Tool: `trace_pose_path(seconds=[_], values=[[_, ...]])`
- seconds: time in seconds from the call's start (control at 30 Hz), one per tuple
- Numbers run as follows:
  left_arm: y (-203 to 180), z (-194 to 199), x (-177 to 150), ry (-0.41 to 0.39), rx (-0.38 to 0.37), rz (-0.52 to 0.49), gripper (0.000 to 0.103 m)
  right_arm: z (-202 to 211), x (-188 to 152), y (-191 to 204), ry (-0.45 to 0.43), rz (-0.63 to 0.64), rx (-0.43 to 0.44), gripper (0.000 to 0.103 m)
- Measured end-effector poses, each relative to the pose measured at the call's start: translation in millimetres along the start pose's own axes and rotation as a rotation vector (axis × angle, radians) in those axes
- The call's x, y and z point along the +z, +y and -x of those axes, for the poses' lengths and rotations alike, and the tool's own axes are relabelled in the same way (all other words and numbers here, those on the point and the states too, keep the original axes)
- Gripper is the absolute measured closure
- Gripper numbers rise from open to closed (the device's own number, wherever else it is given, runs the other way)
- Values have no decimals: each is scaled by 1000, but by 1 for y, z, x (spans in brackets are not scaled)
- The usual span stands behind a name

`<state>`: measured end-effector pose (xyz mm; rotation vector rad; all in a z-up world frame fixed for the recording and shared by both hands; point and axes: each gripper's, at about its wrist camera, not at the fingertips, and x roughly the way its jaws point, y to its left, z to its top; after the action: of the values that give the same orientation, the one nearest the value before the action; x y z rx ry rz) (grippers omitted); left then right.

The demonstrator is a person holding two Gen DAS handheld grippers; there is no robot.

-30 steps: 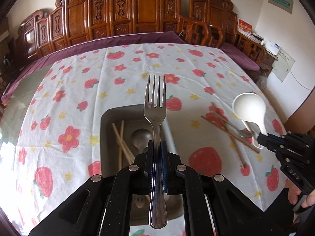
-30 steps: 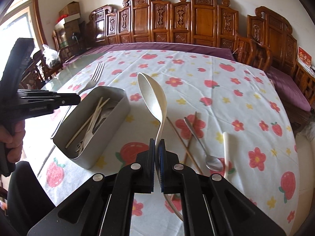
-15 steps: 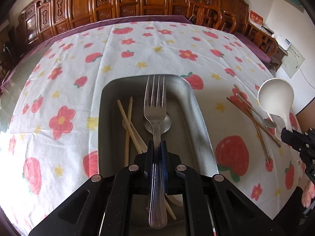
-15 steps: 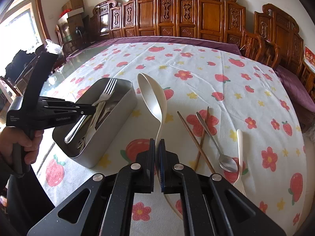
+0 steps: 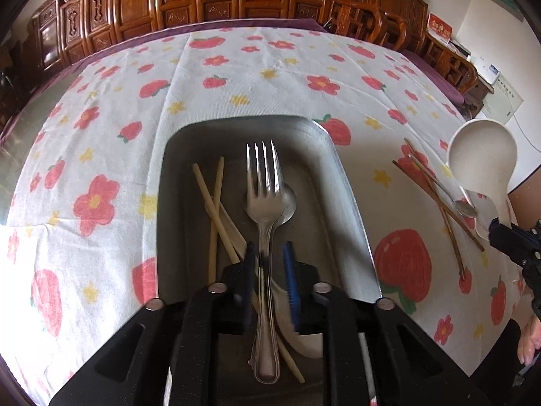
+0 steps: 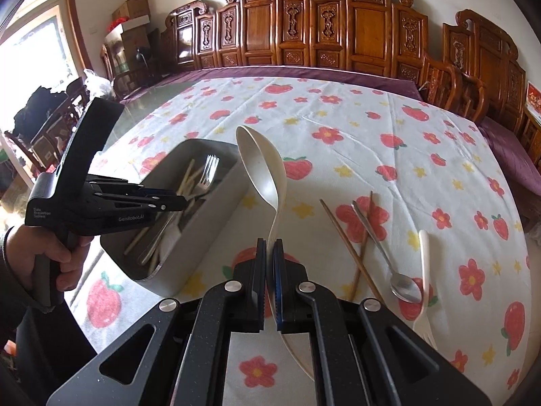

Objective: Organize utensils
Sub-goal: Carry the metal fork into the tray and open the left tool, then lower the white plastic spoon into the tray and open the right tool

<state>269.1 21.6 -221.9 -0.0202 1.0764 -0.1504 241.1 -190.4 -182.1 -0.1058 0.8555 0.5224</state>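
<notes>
A grey metal utensil box (image 5: 351,209) (image 6: 216,223) stands on the flowered tablecloth. My left gripper (image 5: 269,253) (image 6: 181,199) is low inside the box with its jaws apart; the metal fork (image 5: 265,203) (image 6: 207,172) lies loose between them on a metal spoon (image 5: 289,203), pale chopsticks (image 5: 216,199) and a white utensil. My right gripper (image 6: 269,247) is shut on the handle of a white plastic spoon (image 6: 262,169) (image 5: 480,159), held above the table just right of the box.
On the cloth right of the box lie two brown chopsticks (image 6: 348,243) (image 5: 436,199), a metal spoon (image 6: 402,282) (image 5: 465,208) and a white plastic fork (image 6: 424,270). Carved wooden chairs (image 6: 338,34) line the table's far side.
My left gripper came down into the box with the fork and its jaws have opened, leaving the fork loose. My right gripper with the white spoon has moved slightly toward the box.
</notes>
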Motion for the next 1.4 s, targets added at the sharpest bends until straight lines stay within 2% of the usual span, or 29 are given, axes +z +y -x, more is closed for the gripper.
trace_pose_path(seconds=[0.33, 0.47, 0.8, 1.07, 1.4], values=[[15, 61, -11, -103, 45, -51, 81, -5, 13, 34, -6, -14, 59, 98], [25, 83, -17, -138, 64, -72, 77, -13, 22, 50, -1, -26, 81, 98], [60, 119, -22, -186, 90, -39, 77, -53, 43, 78, 55, -131, 180, 98], [80, 138, -28, -213, 89, -21, 77, -86, 57, 95, 88, -207, 177, 98], [89, 139, -30, -222, 84, -6, 77, -114, 48, 93, 123, -263, 139, 98]])
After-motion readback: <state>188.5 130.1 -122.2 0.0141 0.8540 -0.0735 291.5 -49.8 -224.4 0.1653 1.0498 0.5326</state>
